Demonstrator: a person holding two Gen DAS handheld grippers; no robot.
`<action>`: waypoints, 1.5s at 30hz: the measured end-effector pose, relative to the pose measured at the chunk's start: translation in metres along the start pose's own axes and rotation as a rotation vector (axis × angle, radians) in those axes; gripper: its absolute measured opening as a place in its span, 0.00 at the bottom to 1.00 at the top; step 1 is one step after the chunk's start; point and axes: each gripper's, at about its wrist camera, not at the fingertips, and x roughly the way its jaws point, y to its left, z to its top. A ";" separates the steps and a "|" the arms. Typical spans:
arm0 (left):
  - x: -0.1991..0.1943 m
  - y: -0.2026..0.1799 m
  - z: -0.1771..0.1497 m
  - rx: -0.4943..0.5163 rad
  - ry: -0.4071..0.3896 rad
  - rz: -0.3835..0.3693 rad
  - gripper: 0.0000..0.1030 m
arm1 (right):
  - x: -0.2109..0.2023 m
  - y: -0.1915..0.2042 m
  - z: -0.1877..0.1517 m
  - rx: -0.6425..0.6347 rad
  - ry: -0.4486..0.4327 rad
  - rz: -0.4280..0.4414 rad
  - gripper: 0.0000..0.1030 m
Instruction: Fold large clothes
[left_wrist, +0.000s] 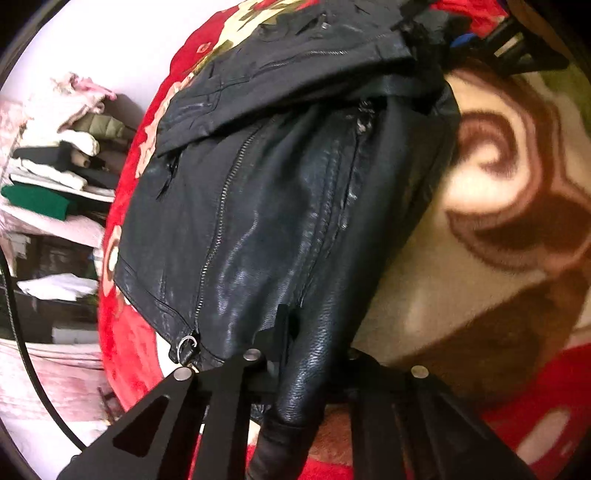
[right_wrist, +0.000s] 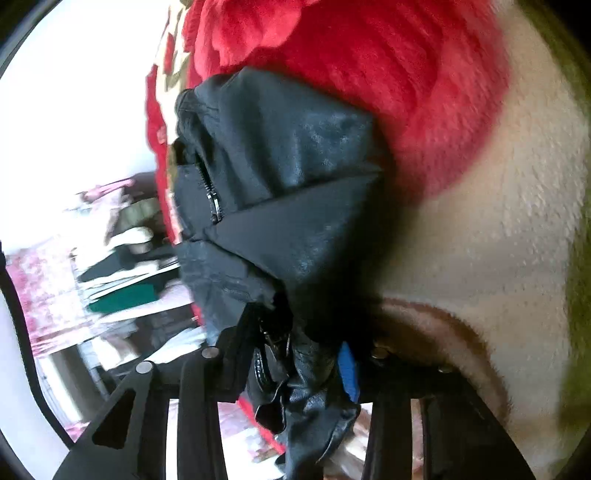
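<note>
Black leather jacket (right_wrist: 295, 177) hiding fingers (right_wrist: 236, 354)

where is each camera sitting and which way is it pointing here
Left wrist: sits on the left gripper, looking down along its fingers at the black leather jacket on the patterned blanket; the fingers are shut on a jacket sleeve; no hand shows.
Right wrist: sits on the right gripper, looking down along its fingers at bunched jacket leather pinched between them; no hand shows.
Shared: the jacket, the blanket, and the shelves of folded clothes at left.
</note>
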 end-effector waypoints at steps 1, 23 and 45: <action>-0.003 0.005 0.001 -0.008 -0.006 -0.009 0.08 | 0.002 0.008 -0.001 -0.010 -0.011 -0.007 0.30; 0.052 0.278 0.054 -0.358 -0.026 -0.332 0.14 | 0.141 0.347 -0.042 -0.322 -0.110 -0.280 0.25; 0.163 0.356 0.035 -0.739 0.158 -0.839 0.17 | 0.221 0.358 -0.016 -0.482 0.045 -0.371 0.79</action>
